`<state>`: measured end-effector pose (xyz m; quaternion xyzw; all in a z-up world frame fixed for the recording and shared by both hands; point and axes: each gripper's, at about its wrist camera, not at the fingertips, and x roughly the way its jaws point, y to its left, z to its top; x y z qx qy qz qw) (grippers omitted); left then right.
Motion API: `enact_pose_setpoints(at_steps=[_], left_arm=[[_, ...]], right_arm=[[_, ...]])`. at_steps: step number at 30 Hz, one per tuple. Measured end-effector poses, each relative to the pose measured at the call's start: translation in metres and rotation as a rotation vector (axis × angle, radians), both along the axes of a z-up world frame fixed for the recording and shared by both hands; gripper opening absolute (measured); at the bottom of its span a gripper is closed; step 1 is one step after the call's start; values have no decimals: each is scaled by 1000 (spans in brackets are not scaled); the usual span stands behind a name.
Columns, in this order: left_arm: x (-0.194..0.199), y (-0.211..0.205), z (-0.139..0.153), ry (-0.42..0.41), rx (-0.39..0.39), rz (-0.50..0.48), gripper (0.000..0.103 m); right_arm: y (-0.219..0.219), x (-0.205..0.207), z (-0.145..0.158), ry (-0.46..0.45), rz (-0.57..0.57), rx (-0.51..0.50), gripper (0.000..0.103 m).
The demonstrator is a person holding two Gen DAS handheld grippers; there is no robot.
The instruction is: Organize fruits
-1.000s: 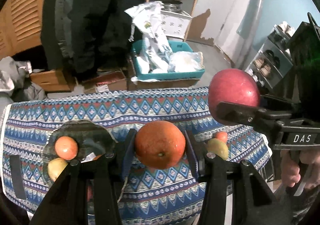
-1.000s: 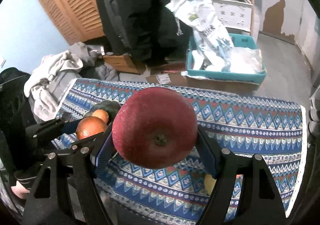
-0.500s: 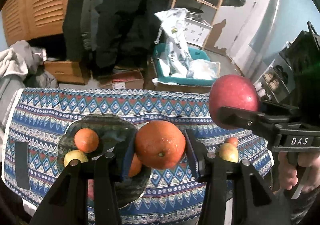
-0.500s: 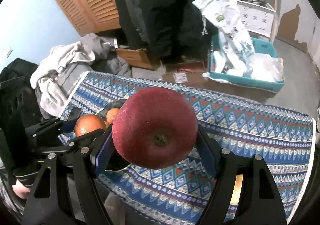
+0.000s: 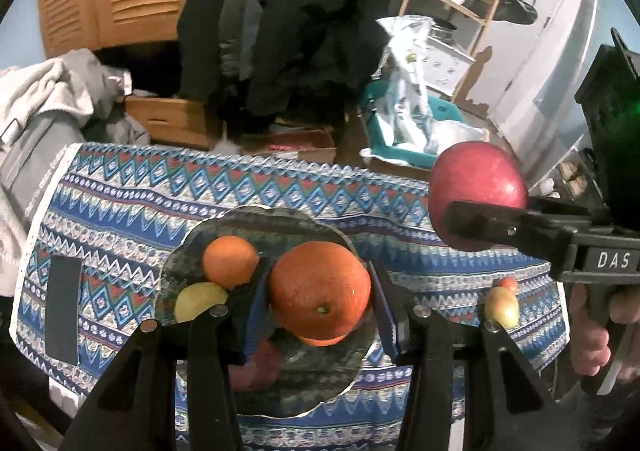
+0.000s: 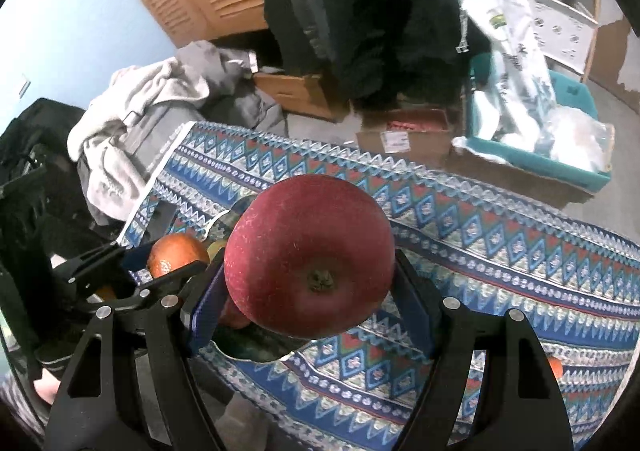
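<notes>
My left gripper (image 5: 320,291) is shut on a large orange (image 5: 319,289) and holds it above a dark glass plate (image 5: 240,225) on the patterned tablecloth. The plate holds a smaller orange (image 5: 229,261), a yellow fruit (image 5: 200,301) and other fruit partly hidden behind the fingers. My right gripper (image 6: 310,287) is shut on a big red apple (image 6: 310,263), seen in the left wrist view (image 5: 476,191) to the right of the plate. In the right wrist view the held orange (image 6: 176,253) shows at lower left.
A yellow-red fruit (image 5: 502,305) and a small red one (image 5: 507,283) lie on the cloth at the right. A dark flat rectangle (image 5: 62,307) lies at the cloth's left. Beyond the table are cardboard boxes (image 5: 172,121), a teal bin (image 6: 532,155) and clothes (image 6: 132,111).
Both grippers have moved left over the table, keeping their fruit. The plate has come from the left to under my left gripper's orange.
</notes>
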<state>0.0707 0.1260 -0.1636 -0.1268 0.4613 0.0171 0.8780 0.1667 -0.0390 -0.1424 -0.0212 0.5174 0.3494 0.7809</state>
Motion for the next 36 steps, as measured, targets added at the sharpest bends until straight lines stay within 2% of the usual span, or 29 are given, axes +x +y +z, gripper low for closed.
enact_pose_setpoints(at_steps=[11, 18, 22, 29, 36], left_arm=[[-5, 38, -37, 59, -7, 77, 48], [1, 54, -65, 104, -75, 114, 48], [5, 55, -81, 131, -117, 120, 48], [12, 47, -101, 179, -108, 109, 48], [15, 45, -106, 186, -113, 94, 49]], right_arm=[[53, 6, -27, 43, 63, -9, 77], [77, 8, -55, 85, 96, -44, 77], [85, 10, -72, 111, 108, -61, 77], [93, 11, -97, 137, 121, -107, 77], [96, 13, -114, 157, 125, -137, 77]])
